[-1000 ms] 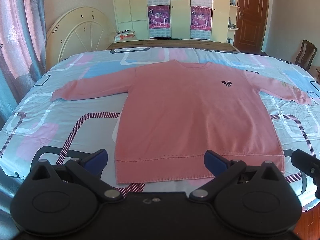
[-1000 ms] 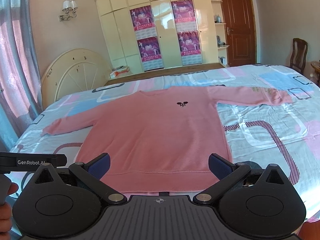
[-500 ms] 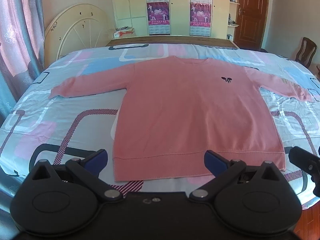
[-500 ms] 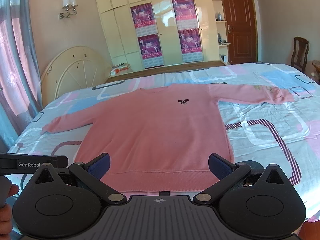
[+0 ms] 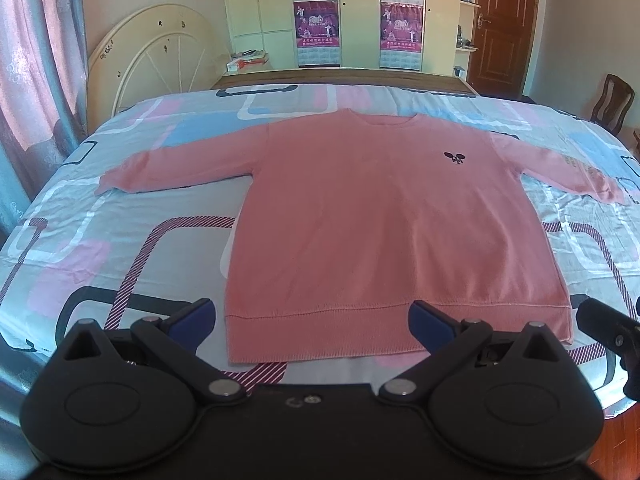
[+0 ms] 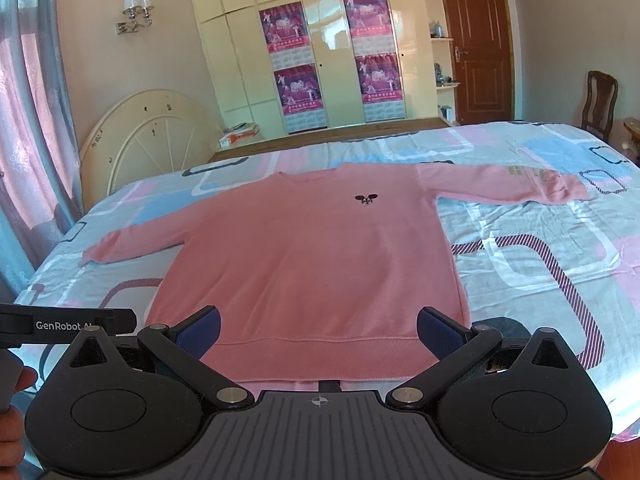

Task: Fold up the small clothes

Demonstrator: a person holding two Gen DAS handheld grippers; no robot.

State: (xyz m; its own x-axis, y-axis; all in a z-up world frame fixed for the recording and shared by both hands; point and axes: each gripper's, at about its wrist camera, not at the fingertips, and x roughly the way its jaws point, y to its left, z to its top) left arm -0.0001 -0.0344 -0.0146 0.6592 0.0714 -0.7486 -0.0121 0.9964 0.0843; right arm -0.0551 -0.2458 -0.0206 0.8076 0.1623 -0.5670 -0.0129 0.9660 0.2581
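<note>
A pink sweater (image 5: 384, 232) is lying flat and face up on the patterned bedsheet (image 5: 120, 240), sleeves spread out to both sides. The left gripper (image 5: 312, 320) and the right gripper (image 6: 319, 330) are hovering at the hem end — both with fingers spread wide, gripping nothing.

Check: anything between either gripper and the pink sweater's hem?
Nothing visible. The pink sweater lies flat on the bed, sleeves spread. The left gripper and right gripper are both open near the hem, with only bare sheet and the hem itself ahead of them.
</note>
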